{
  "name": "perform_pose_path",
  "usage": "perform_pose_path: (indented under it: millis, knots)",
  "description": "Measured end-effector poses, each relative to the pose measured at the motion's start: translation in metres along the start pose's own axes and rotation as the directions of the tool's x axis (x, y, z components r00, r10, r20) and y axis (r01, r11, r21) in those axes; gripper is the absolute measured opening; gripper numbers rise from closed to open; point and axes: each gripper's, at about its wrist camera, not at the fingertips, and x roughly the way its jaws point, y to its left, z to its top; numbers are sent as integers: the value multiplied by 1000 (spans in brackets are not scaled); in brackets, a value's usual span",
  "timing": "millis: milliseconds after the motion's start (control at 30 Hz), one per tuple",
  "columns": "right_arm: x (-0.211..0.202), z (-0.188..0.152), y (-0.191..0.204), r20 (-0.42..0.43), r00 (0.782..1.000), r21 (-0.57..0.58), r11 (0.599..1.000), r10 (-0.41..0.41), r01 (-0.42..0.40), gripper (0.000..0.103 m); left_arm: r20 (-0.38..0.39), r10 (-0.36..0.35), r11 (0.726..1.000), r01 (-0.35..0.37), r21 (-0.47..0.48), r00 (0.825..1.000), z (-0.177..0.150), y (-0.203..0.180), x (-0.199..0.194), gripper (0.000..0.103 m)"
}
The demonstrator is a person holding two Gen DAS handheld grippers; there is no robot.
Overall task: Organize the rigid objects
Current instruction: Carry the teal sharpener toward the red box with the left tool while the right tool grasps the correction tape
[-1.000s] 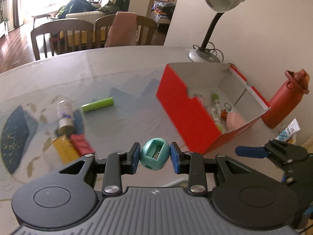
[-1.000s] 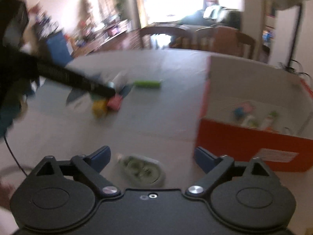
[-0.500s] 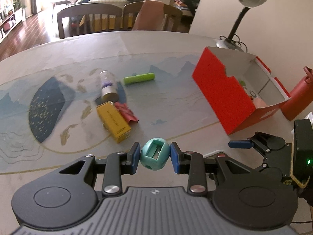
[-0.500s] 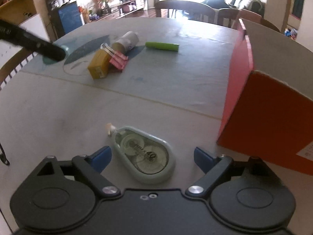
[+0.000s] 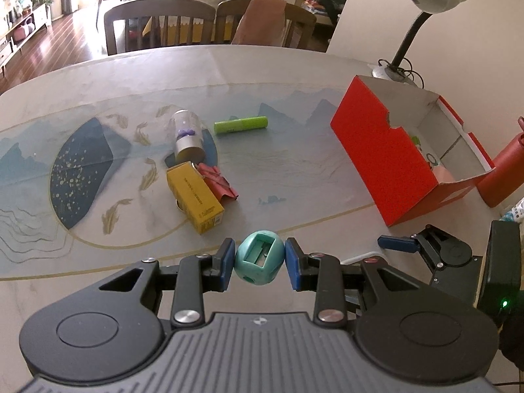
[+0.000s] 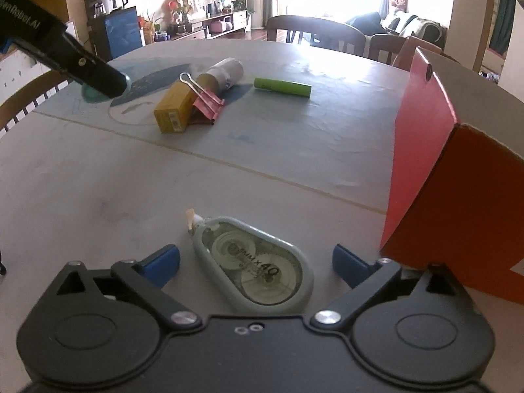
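Left wrist: left claw (image 5: pixel 259 263) clamped on teal sharpener (image 5: pixel 258 261), above worktop (image 5: pixel 294 170), well short of red box (image 5: pixel 389 160). Right wrist: right claw (image 6: pixel 256 263) just widened, pads clear of correction tape (image 6: pixel 253 263) lying between them beside the red box (image 6: pixel 458 177).

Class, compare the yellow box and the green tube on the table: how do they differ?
The yellow box is squared and blocky; the green tube is round and slender. The box touches a pink binder clip; the tube lies alone. Both lie flat outside the red box.
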Motion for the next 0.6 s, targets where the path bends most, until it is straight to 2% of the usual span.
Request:
perform_pose_path:
  millis: [200, 500, 600]
  knots:
    - [-1, 0, -1, 7, 1000, 38, 999, -16, 16, 103, -6, 10, 1000, -10, 3, 1000, -2, -1, 1, 32]
    - [1, -2, 10, 28, 995, 103, 990, -98, 95, 102, -13, 13, 1000, -12, 12, 1000, -8, -4, -2, 32]
    - [-1, -2, 13, 39, 989, 148, 980, -143, 136, 92, -12, 11, 1000, -11, 16, 1000, -11, -3, -3, 32]
